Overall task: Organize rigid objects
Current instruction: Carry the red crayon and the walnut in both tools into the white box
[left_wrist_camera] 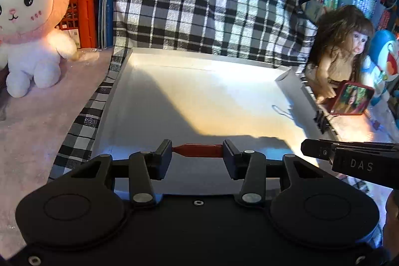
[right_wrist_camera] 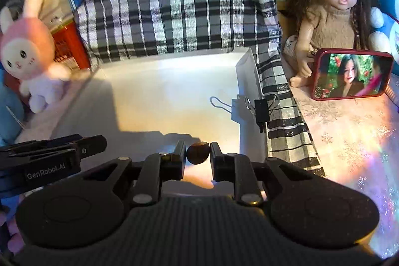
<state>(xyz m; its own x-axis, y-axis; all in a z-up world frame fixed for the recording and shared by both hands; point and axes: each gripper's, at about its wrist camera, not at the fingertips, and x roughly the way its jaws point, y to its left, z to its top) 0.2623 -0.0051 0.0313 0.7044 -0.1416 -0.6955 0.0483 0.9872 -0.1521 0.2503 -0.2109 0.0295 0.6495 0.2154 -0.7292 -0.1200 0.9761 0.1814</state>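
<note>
The tray (left_wrist_camera: 199, 96) sits at the centre on a cloth (left_wrist_camera: 207, 4) that rises behind it at twelve o'clock. A plush rabbit (left_wrist_camera: 30, 24) stands off the tray at ten o'clock, with a crate (left_wrist_camera: 82, 14) behind it. At two o'clock a doll (right_wrist_camera: 331, 14) sits behind a propped phone (right_wrist_camera: 351, 74), and a binder clip (right_wrist_camera: 259, 109) grips the tray's three o'clock rim.

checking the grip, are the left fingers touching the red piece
Touching. The left wrist view shows the red piece spanning the left gripper, each end pressed against a finger with no gap.
</note>
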